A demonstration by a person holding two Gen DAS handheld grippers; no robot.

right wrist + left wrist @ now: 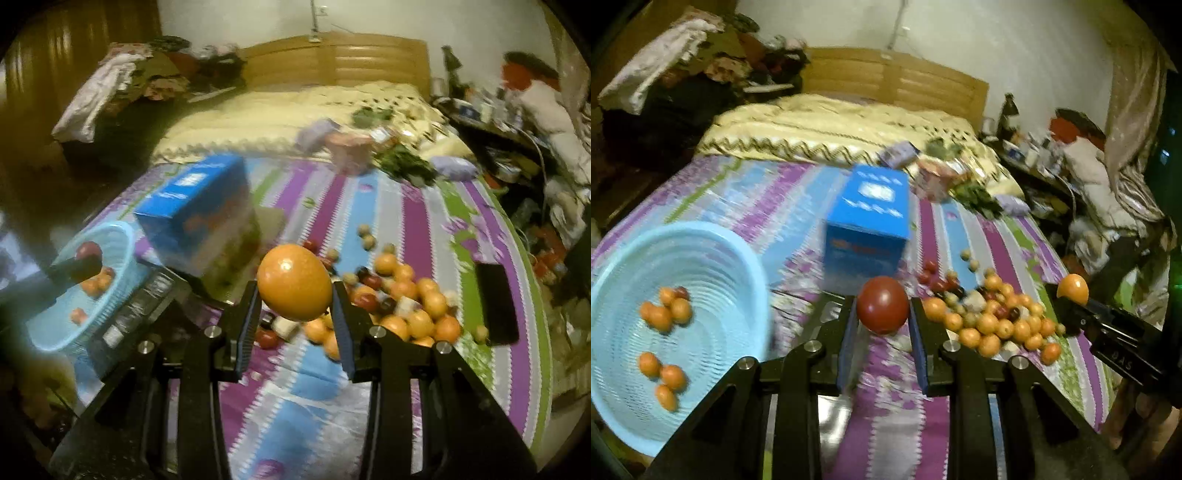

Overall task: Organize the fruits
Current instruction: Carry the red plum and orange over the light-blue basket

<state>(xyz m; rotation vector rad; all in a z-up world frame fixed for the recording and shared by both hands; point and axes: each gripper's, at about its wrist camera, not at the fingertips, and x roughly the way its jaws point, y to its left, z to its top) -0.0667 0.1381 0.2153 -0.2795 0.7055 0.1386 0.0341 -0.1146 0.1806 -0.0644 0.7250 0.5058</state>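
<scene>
The left tool (pixel 882 314) is clenched on a red fruit (pixel 882 304), just right of the basket (pixel 701 236); the right tool (pixel 295 295) grips an orange fruit (pixel 294 282) above the pile (pixel 406 306), well right of the basket. Carry each over the basket's middle, lower, then release, so nothing bounces out.

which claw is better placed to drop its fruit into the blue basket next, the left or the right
Left, probably. The left claw, shut on the red fruit, sits right beside the blue basket. The right claw holds the orange fruit over by the fruit pile, farther from the basket.
</scene>
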